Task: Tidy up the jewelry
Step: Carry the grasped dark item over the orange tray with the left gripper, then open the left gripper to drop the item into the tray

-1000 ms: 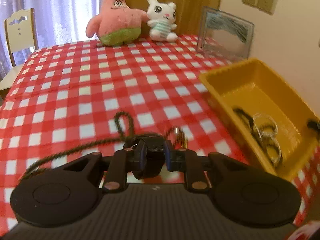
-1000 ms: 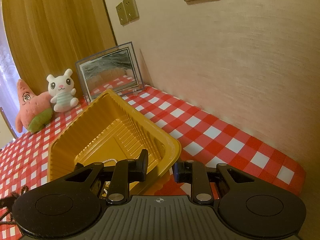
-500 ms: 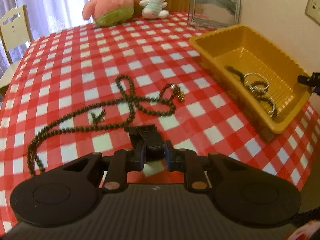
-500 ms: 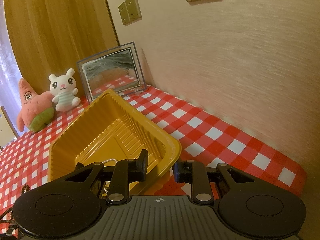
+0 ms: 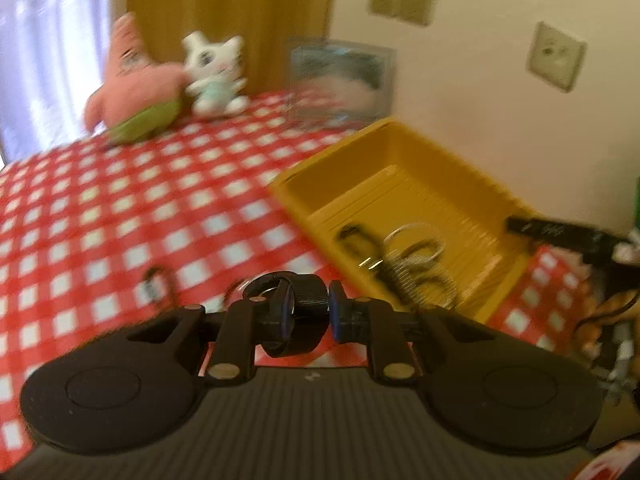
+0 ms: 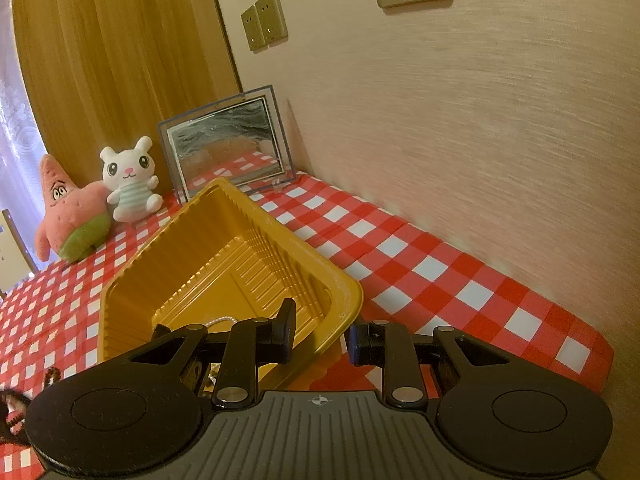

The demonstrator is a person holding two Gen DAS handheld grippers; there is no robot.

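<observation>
Yellow plastic tray sits to the right of and just beyond the left gripper, its long axis running away toward the far wall; silver rings and dark pieces already lie inside. That gripper pinches a black strap-like loop between its jaws, so the carry looks to be rightward and slightly forward over the near-left rim. The right gripper pinches the tray's near corner on the checked bench.

Home dining table, gingham tablecloth, plush toys, curtains
</observation>
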